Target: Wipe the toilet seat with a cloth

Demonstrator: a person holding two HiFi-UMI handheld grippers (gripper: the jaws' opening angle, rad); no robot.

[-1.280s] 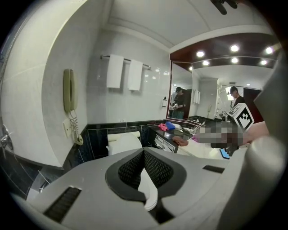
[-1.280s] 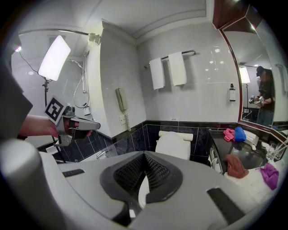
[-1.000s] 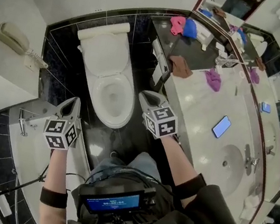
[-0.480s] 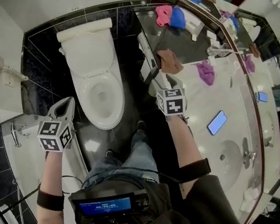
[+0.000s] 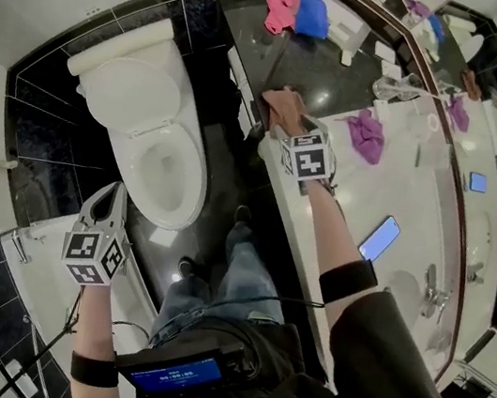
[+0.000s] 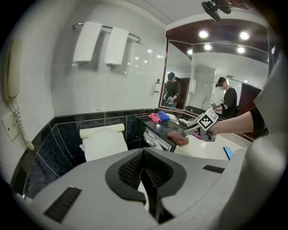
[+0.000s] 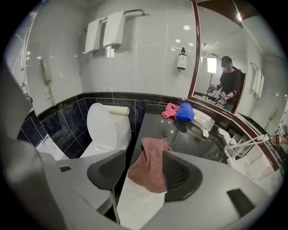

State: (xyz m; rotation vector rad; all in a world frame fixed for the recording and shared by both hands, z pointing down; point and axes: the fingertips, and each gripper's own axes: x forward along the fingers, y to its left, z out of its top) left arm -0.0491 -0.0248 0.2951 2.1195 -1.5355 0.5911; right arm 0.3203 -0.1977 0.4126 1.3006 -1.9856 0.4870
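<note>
The cloth (image 7: 150, 170) lay on the counter (image 7: 189, 134) between the right tongs (image 7: 144, 155), jaws just swung wide, not gripping; left tongs (image 6: 144, 155) shut, empty; toilet seat (image 5: 127, 158) well apart; could've been pre-wipe pickup or post-wipe drop-off.

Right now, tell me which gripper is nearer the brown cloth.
Right. The right gripper, jaws just opening, straddles the brown cloth on the counter; the left gripper hangs by the toilet, far off.

Right arm stretched out ahead, right gripper (image 5: 281, 123) pitched down, jaws just opened wide, brown cloth (image 7: 150, 170) loose between them. Left gripper (image 5: 118, 194) jaws together, empty.
</note>
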